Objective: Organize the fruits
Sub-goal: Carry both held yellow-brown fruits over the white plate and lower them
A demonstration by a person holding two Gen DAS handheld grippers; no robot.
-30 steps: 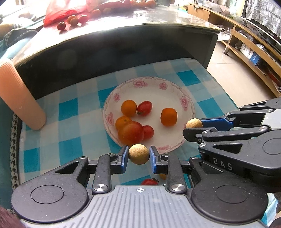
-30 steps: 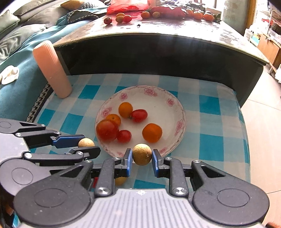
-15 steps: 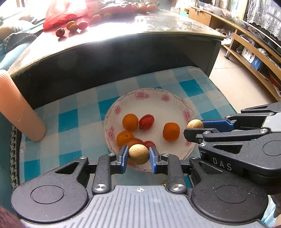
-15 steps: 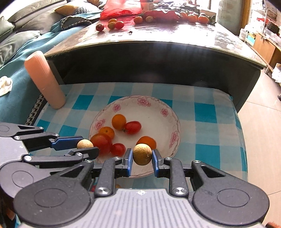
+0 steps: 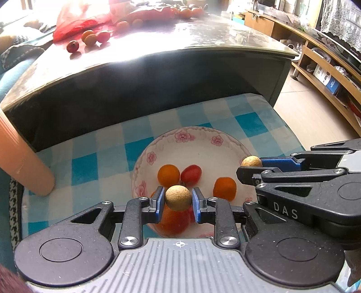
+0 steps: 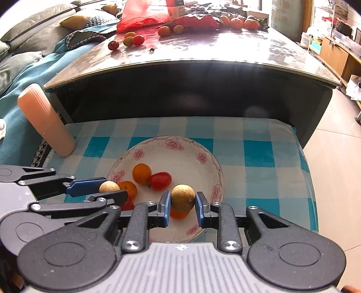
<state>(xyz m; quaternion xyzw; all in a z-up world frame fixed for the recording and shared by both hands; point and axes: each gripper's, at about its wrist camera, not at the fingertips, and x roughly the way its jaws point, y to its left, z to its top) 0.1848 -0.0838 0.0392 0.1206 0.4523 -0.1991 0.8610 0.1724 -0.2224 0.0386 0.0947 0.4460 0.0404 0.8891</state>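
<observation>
Both the left gripper and the right gripper are each clamped on a small round tan fruit above the near rim of the white flowered plate, so the step seems to be delivery, and next the jaws should probably lower and part.

A: What's on the checked cloth?
B: A floral plate and a ribbed pink cylinder.
A: And the bench behind?
B: Loose tomatoes, oranges, a red bag.
</observation>
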